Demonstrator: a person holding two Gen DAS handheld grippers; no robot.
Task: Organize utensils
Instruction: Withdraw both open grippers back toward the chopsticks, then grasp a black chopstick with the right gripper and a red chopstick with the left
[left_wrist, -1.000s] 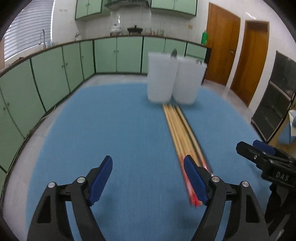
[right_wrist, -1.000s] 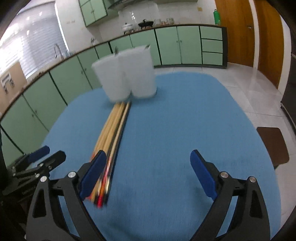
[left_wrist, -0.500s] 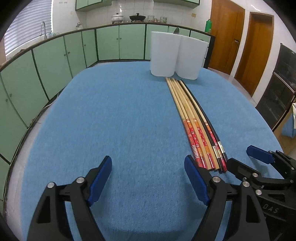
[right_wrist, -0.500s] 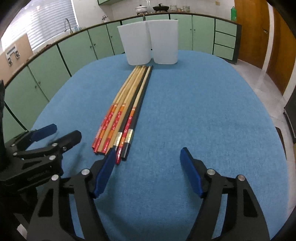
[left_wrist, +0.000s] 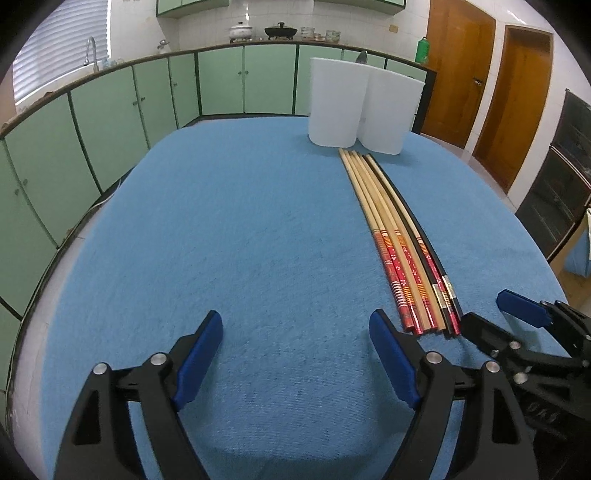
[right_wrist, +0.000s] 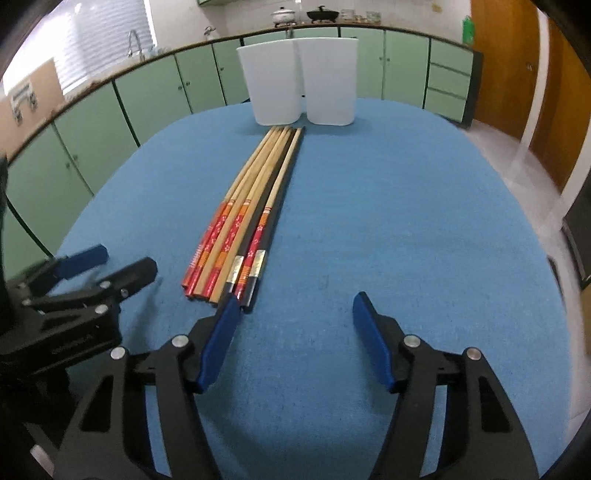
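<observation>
chopsticks (right_wrist: 245, 225): one bundle mid tabletop (right_wrist: 406, 221), tips touching far white containers (right_wrist: 303, 85) | left hand-held gripper (left_wrist: 295, 354), right hand-held gripper (right_wrist: 291, 332): both spread wide, empty | advice: pinch one stick's decorated near end, lift level

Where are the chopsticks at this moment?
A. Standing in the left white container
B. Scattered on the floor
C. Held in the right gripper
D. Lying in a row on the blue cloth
D: the chopsticks lie side by side on the blue cloth, tips toward the white containers; both grippers are open and empty.
</observation>
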